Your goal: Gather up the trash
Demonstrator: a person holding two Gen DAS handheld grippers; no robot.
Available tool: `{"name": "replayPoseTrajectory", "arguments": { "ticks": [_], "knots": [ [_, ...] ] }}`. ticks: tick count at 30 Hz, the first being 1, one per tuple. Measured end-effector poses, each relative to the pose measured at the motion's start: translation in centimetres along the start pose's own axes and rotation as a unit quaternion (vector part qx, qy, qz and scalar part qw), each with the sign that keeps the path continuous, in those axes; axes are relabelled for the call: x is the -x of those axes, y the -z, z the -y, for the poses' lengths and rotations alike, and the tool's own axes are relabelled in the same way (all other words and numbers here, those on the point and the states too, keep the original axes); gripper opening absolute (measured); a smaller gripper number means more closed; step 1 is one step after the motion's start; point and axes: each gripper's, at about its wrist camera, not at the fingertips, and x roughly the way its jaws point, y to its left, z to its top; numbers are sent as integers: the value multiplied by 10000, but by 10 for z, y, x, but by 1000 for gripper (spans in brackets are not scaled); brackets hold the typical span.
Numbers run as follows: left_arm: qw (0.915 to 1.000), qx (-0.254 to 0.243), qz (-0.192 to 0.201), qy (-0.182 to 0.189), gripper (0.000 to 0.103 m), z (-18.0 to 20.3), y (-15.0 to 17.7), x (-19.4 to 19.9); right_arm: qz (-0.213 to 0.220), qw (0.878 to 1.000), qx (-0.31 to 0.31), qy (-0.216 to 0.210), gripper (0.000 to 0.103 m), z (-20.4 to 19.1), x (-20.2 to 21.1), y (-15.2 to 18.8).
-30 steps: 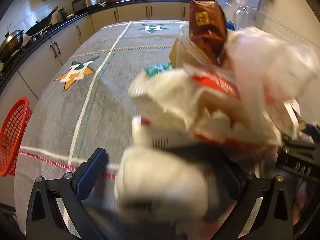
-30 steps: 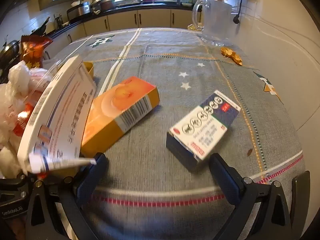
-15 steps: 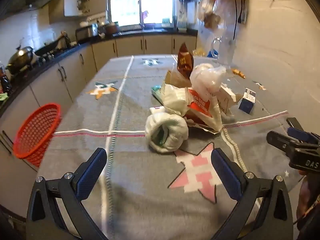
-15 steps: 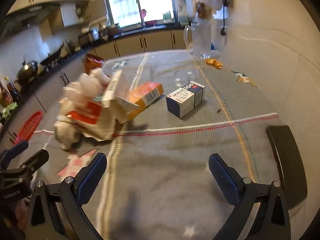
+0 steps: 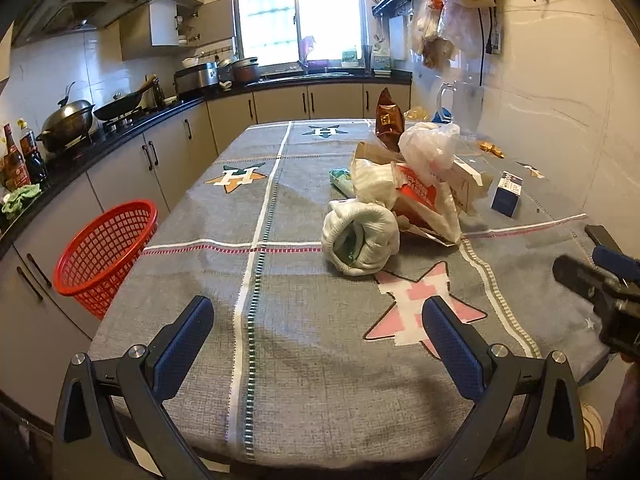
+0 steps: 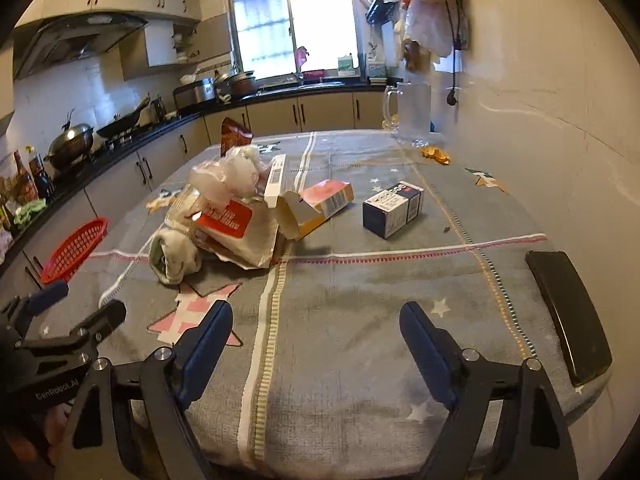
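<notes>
Hovering over the near edge of a table (image 5: pixel 280 360) covered in a grey cloth with star patterns, the left gripper (image 5: pixel 318 350) has its jaws spread wide and holds nothing. The right gripper (image 6: pixel 316 342) hangs beside it over the same edge, also wide open and empty.

Further in on the table, near its middle, lies a pile of trash (image 5: pixel 404 192). A rolled white bundle (image 5: pixel 360 238) sits at the pile's near edge, touching a white bag with a red panel (image 6: pixel 236 224). Crumpled clear plastic (image 5: pixel 430 148) rests on top, and a brown snack packet (image 5: pixel 388 120) stands up behind it. An open orange carton (image 6: pixel 320 204) lies against the pile's right side. A dark blue and white box (image 6: pixel 394 208) stands alone just to the right, apart from the pile.

A red mesh basket (image 5: pixel 106 248) stands off the table's left side, by the cabinets. A dark flat object (image 6: pixel 568 316) lies at the table's near right edge.
</notes>
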Motion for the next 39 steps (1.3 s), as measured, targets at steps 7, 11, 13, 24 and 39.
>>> {"name": "replayPoseTrajectory", "arguments": {
  "ticks": [7,11,13,24,39],
  "knots": [
    [10000,-42,-21,-85,103,0,4,-5,-127,9997,190,57,89,-7,-4,4],
    [9999,66,57,-143,103,-7,6,-2,-72,9996,243,152,89,-10,-1,3],
    [9998,92,101,-156,103,-8,6,-1,53,9993,288,229,89,-13,4,3],
    [9996,-61,208,-194,103,-1,6,4,446,9967,495,456,89,-19,18,2],
    [9997,-69,143,-183,103,0,8,0,265,9976,477,431,89,-16,12,2]
  ]
}}
